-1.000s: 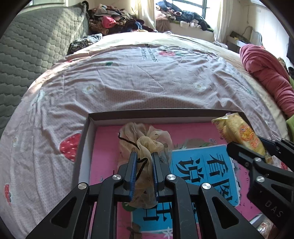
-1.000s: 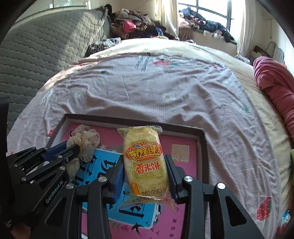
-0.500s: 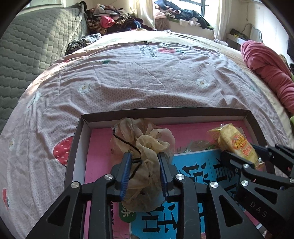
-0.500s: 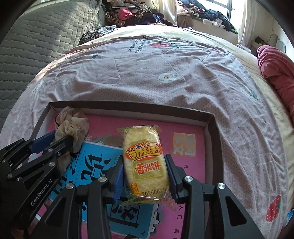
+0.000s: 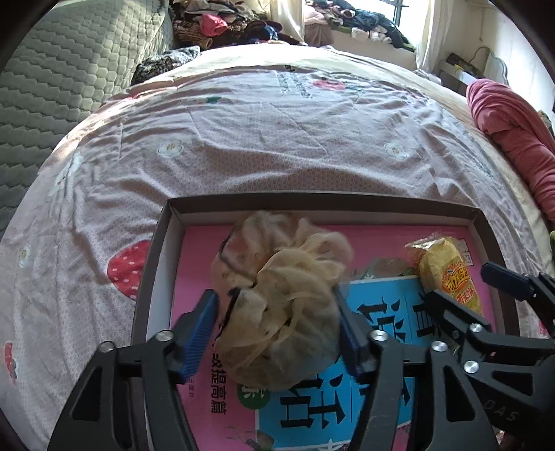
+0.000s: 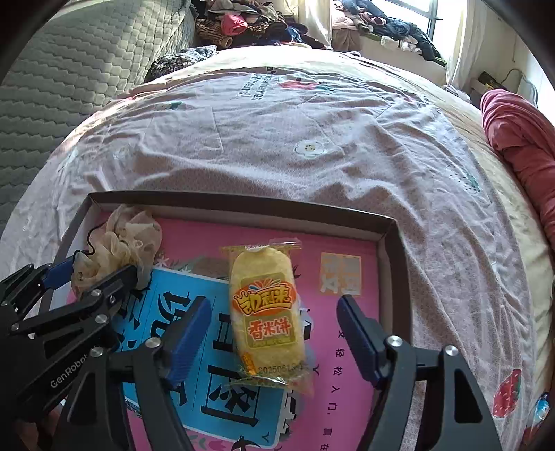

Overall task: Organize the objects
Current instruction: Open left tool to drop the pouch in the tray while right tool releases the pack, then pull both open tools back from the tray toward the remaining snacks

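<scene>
A shallow dark-rimmed box (image 5: pixel 312 201) lies on the bed with a pink and blue book flat inside it. A beige gauzy scrunchie (image 5: pixel 281 295) rests on the book at the box's left side. My left gripper (image 5: pixel 277 326) is around it, jaws opening, and the left pad stands clear of the fabric. A yellow rice-cracker packet (image 6: pixel 265 312) lies on the book right of centre. My right gripper (image 6: pixel 274 329) straddles it, jaws opening, with both blue pads well apart from the wrapper. Each view also shows the other gripper, the right gripper (image 5: pixel 458 282) and the left gripper (image 6: pixel 104 265).
The box sits on a pink bedsheet (image 5: pixel 277 138) printed with flowers and strawberries. A red blanket (image 5: pixel 503 132) is bunched at the right edge. A grey quilted headboard (image 5: pixel 69 69) rises at left, and a clothes pile (image 5: pixel 225 24) lies beyond the bed.
Both grippers have spread their jaws. The scrunchie has puffed out between the left pads, and the cracker packet has dropped from the right pads onto the book.
</scene>
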The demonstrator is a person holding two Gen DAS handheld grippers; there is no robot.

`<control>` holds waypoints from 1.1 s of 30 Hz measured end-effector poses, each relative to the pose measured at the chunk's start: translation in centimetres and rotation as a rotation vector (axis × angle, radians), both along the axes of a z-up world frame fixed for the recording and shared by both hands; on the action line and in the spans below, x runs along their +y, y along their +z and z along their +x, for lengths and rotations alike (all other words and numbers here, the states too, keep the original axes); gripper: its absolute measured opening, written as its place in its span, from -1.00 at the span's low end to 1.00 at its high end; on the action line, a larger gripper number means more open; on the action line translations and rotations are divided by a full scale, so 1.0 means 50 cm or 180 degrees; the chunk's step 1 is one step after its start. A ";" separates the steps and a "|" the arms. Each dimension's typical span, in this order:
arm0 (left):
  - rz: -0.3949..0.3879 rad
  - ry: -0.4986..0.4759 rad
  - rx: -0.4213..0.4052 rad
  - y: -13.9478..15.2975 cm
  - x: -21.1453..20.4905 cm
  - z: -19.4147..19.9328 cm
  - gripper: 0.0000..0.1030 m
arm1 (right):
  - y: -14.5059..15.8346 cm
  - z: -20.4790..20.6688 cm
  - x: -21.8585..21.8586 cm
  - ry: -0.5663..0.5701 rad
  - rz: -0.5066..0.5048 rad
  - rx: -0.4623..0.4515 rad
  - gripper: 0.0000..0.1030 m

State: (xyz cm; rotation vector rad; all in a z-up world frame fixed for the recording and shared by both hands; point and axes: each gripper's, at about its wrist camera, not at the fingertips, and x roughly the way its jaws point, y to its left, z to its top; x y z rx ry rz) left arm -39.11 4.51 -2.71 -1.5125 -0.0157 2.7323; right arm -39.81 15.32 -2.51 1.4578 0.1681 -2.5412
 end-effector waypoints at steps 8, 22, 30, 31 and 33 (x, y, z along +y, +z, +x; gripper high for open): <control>-0.0058 0.0020 -0.0055 0.004 -0.004 0.017 0.45 | 0.028 0.019 0.018 -0.0049 -0.0102 0.0025 0.65; -0.0072 -0.0002 0.0193 0.099 -0.009 0.087 0.69 | 0.094 0.088 0.039 -0.0031 -0.0185 0.0201 0.85; -0.0088 -0.0003 0.0397 0.169 -0.014 0.149 0.80 | 0.149 0.141 0.054 -0.0006 -0.0251 0.0351 0.99; -0.0094 0.0005 0.0419 0.176 -0.015 0.156 0.80 | 0.157 0.150 0.056 0.0007 -0.0267 0.0372 0.99; -0.0087 0.0015 0.0476 0.196 -0.018 0.175 0.80 | 0.174 0.168 0.059 0.0023 -0.0298 0.0432 0.99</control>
